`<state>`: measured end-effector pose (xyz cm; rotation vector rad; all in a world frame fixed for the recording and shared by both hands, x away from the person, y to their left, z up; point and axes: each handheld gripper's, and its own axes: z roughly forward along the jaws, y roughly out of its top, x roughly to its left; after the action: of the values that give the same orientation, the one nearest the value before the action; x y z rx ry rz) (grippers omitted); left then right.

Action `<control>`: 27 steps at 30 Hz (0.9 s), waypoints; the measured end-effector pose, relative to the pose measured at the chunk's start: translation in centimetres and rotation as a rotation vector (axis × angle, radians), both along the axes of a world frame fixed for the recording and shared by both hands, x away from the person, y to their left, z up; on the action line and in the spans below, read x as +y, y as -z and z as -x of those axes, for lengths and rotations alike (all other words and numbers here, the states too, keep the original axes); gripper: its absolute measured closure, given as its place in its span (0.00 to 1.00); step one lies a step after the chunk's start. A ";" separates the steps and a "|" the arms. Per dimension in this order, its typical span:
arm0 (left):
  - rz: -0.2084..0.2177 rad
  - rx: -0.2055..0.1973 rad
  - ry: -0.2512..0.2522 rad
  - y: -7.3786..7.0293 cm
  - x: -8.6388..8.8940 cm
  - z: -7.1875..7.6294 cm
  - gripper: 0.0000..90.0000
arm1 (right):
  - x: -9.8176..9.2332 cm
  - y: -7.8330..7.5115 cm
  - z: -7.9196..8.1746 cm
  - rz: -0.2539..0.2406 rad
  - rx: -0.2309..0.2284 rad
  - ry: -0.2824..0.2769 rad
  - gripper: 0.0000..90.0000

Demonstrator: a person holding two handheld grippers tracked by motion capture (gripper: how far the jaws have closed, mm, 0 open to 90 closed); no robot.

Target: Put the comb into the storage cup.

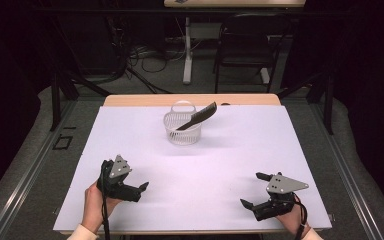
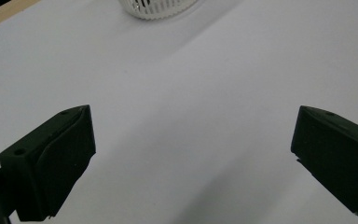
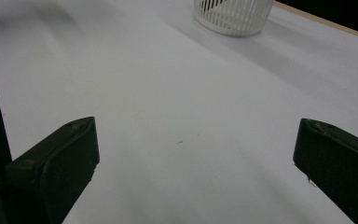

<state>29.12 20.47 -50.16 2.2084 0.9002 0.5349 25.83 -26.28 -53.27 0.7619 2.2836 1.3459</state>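
Note:
A white slatted basket [image 1: 182, 131] stands on the white table sheet [image 1: 195, 170], toward the back middle. A black comb [image 1: 198, 117] leans in it, its upper end sticking out over the rim to the right. My left gripper [image 1: 141, 192] rests near the front left of the sheet, held in a hand. In the left gripper view the gripper [image 2: 193, 135] is open over bare sheet, with the basket [image 2: 158, 7] far ahead. My right gripper [image 1: 254, 190] sits at the front right, jaws spread wide. The right gripper view shows the gripper [image 3: 196, 144] open and the basket [image 3: 233, 16] beyond it.
A strip of the wooden tabletop [image 1: 190, 100] shows behind the sheet. Past the table stand a dark chair [image 1: 245, 45] and a white desk leg [image 1: 187, 50], with cables on the floor. Dark frame posts [image 1: 55, 95] flank both sides.

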 end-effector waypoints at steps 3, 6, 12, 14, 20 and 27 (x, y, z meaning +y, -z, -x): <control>0.009 -0.002 -0.002 0.3 0.2 0.5 0.00 | 0.0 0.0 0.0 0.000 0.002 -0.001 0.00; 0.016 -0.003 -0.009 0.6 0.5 0.9 0.00 | 0.0 0.0 0.0 0.000 0.002 0.000 0.00; 0.023 -0.003 -0.029 1.1 1.1 1.7 0.00 | 0.0 0.0 0.0 0.001 0.003 -0.001 0.00; 0.024 0.001 -0.034 1.3 1.2 1.9 0.00 | 0.0 0.0 0.0 0.002 0.002 -0.001 0.00; 0.026 -0.001 -0.040 1.6 1.7 2.8 0.00 | 0.0 0.0 0.0 0.003 0.004 -0.001 0.00; 0.037 -0.005 -0.046 1.9 2.2 3.5 0.00 | 0.1 0.0 0.0 0.004 0.004 -0.002 0.00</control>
<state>25.62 22.67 -52.11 2.1573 0.9523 0.5411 25.86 -26.22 -53.31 0.7621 2.2905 1.3414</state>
